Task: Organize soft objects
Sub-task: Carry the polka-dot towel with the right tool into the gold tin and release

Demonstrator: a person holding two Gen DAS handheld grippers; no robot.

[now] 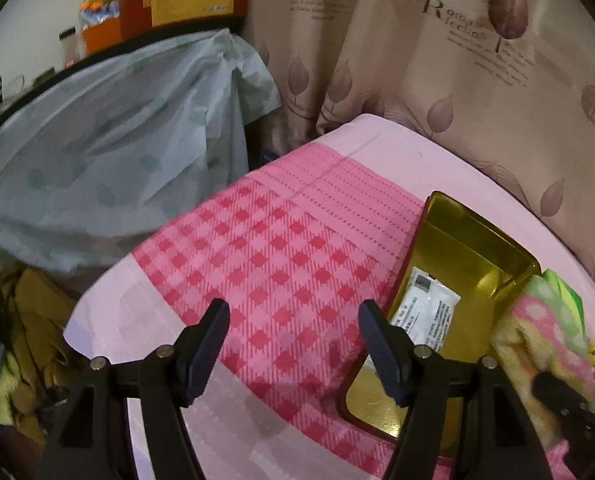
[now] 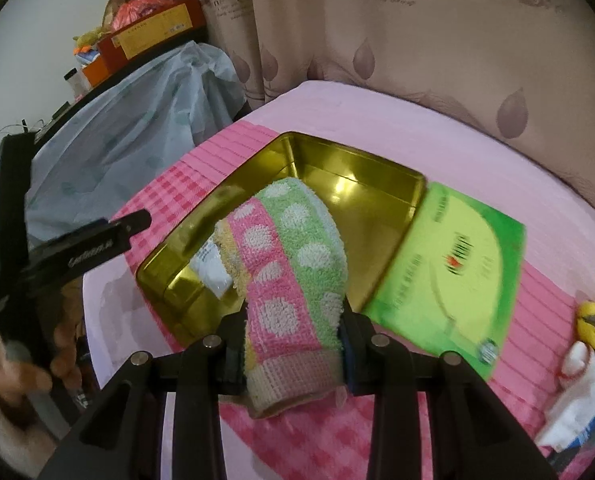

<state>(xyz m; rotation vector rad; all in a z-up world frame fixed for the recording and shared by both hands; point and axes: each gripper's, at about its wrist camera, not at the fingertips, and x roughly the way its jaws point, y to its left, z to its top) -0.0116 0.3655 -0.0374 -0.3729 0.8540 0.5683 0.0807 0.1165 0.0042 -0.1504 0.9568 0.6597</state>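
From my left gripper (image 1: 293, 344) I see both dark fingers spread wide apart with nothing between them, held above a pink checked cloth (image 1: 281, 248) covering the bed. An open gold rectangular metal tin (image 1: 473, 248) lies to the right on that cloth, with a white printed sachet (image 1: 425, 308) inside. At the far right edge, a pink-and-green dotted terry towel (image 1: 537, 332) overlaps the tin's corner, partly blurred.
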